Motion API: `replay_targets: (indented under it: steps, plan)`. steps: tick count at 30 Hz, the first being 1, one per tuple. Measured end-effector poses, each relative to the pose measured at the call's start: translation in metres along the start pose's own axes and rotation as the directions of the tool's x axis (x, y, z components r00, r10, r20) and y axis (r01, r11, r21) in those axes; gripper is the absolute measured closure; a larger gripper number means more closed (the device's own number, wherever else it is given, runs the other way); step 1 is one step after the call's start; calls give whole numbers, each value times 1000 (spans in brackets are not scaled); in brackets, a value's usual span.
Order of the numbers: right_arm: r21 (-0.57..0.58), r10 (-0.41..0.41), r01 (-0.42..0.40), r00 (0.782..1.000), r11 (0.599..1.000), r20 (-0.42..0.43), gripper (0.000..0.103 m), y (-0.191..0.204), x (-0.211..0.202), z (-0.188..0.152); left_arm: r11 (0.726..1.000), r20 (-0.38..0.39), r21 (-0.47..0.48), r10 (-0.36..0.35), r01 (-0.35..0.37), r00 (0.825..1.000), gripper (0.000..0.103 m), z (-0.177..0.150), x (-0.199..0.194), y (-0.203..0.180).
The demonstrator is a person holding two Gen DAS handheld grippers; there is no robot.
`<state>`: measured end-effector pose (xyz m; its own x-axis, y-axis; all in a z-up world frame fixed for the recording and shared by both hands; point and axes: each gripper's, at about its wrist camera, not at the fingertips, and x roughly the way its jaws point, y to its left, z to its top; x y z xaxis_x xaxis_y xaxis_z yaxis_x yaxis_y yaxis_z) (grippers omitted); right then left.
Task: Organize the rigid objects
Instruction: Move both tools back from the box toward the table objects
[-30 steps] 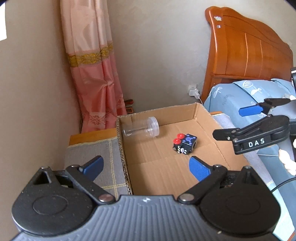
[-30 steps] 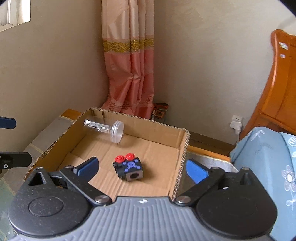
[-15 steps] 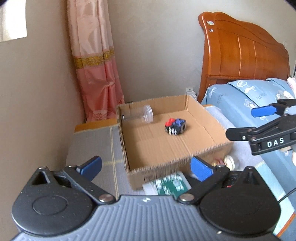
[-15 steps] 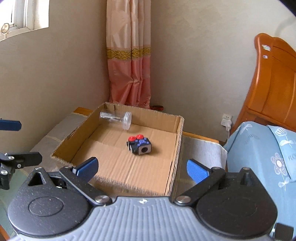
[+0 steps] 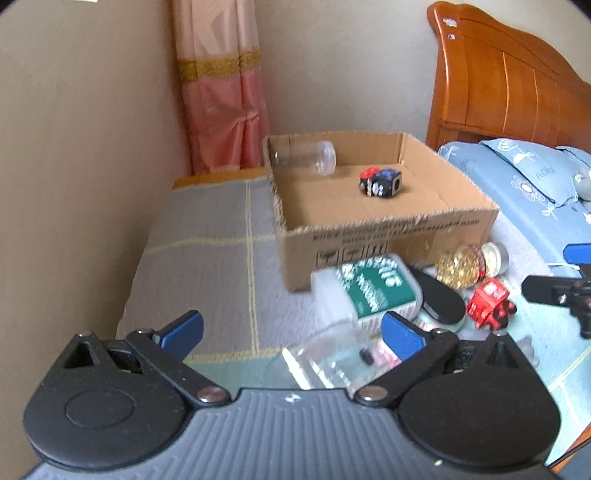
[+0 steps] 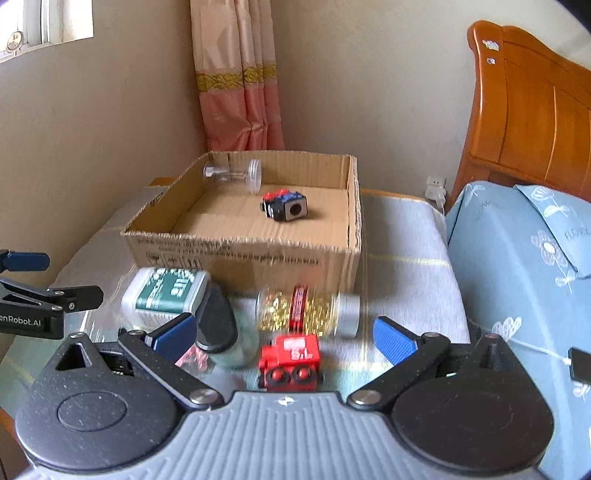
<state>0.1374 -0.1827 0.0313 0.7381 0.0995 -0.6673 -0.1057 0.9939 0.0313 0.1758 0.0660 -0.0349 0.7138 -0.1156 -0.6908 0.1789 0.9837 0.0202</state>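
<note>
Both my claws are released and empty: left claw [image 5: 291, 332], right claw [image 6: 282, 336]. Clear jar [image 5: 303, 157] and cube toy [image 6: 285, 205] lie in the cardboard box [image 6: 240, 254]. I have backed away; next, close on the red train [image 6: 290, 363] on the counter [image 5: 207, 240].

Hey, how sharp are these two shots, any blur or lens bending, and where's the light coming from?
Left wrist view: motion blur smears the green-label bottle and clear bottle; the box is sharper. Right wrist view: the red train and gold jar are soft; daylight enters at a window upper left. Both: fisheye bending, dark corners.
</note>
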Motion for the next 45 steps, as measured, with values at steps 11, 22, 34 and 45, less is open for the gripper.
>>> replay_targets:
  steps: [11, 22, 34, 45]
  plan:
    - [15, 25, -25, 999, 1000, -22, 0, 8, -2, -13, 989, -18, -113, -100, 97, 995, 0, -26, -2, 20]
    - [-17, 45, -47, 995, 999, -89, 0, 26, 14, -26, 995, -110, -94, -31, 21, 993, 1, -64, -4, 32]
    - [-25, -7, 3, 989, 1000, -150, 0, 39, 31, -43, 994, -84, -73, -87, 81, 993, 1, -71, -7, 28]
    - [24, 19, -15, 980, 1000, -198, 0, 5, 20, -70, 994, -77, 10, -112, 113, 991, 1, -70, 1, 16]
